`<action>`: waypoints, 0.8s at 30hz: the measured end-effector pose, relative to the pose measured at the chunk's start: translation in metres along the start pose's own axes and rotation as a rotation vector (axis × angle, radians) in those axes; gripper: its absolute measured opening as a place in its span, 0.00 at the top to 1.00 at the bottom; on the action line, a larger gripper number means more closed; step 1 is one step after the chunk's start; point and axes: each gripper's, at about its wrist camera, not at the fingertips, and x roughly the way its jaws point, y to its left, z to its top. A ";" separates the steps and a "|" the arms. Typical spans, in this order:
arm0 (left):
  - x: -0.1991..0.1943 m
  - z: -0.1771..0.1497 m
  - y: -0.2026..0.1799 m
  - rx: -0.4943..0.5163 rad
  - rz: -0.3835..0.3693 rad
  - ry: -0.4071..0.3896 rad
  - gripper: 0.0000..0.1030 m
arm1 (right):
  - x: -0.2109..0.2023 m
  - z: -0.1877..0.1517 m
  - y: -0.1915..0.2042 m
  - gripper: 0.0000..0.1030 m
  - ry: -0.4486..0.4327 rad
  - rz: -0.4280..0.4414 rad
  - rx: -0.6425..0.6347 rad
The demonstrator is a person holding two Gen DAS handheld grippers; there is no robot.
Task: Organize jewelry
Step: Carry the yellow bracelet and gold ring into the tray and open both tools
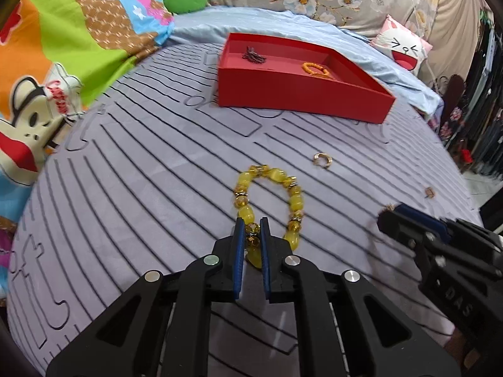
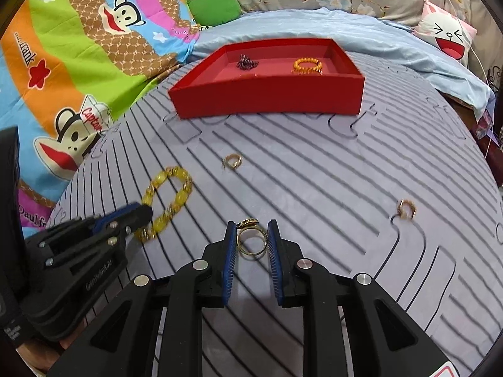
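Striped bedding [image 2: 314,169] is soft: the left gripper [image 1: 251,224] is clamped on the yellow bracelet [image 1: 270,201], the right gripper [image 2: 251,227] seemingly pinching the gold ring [image 2: 251,240]. Both could slip before the red tray [image 2: 267,94].

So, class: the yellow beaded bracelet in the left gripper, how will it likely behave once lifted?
The yellow bracelet, strung from separate beads, will probably sag into a hanging loop. Its glossy, rounded beads could slip between the left gripper pads. It looks chunky, so likely heavy for jewelry.
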 end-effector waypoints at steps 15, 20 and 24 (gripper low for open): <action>-0.021 0.113 -0.020 0.057 -0.139 -0.133 0.91 | 0.004 0.098 -0.025 0.82 -0.106 0.002 -0.019; -0.018 0.170 -0.026 0.082 -0.167 -0.202 0.91 | 0.019 0.150 -0.038 0.82 -0.127 0.013 -0.015; 0.000 0.211 -0.025 0.073 -0.211 -0.211 0.91 | 0.041 0.195 -0.046 0.82 -0.119 0.032 -0.007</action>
